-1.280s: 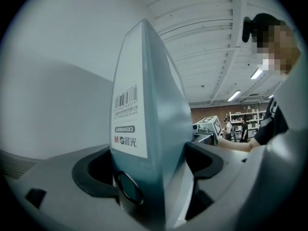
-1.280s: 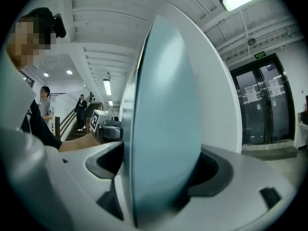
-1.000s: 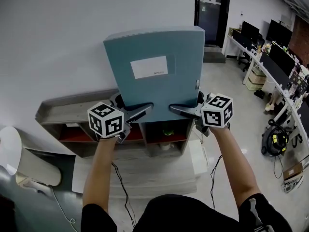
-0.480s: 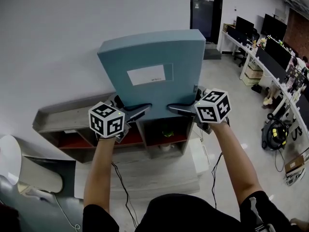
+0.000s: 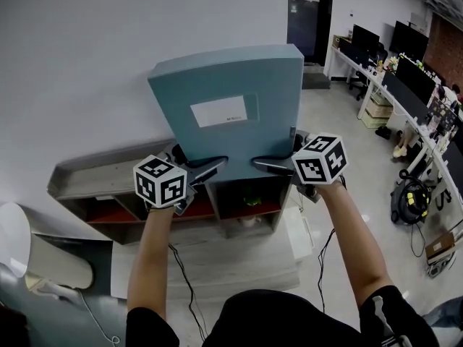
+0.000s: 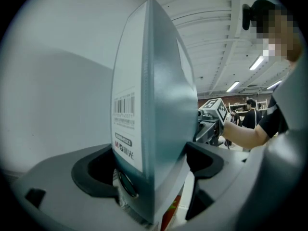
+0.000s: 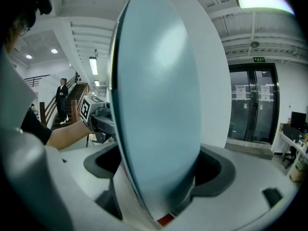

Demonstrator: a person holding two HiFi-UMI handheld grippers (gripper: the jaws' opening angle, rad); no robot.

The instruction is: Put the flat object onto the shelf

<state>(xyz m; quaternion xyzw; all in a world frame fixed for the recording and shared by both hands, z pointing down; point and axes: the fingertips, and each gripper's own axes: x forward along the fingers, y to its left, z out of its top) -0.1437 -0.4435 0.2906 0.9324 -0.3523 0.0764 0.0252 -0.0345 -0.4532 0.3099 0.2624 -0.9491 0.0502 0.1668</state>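
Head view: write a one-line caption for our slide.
Left claw and right claw grip a blue file box upright, the low shelf beyond.

The file box [image 5: 231,107] hides the shelf [image 5: 94,170] top beyond the left gripper [image 5: 215,164] and right gripper [image 5: 262,164]. Below the right gripper, a green thing [image 5: 251,197] inside the shelf is too small to identify. The print on the label [image 5: 224,111] is also too small to read.
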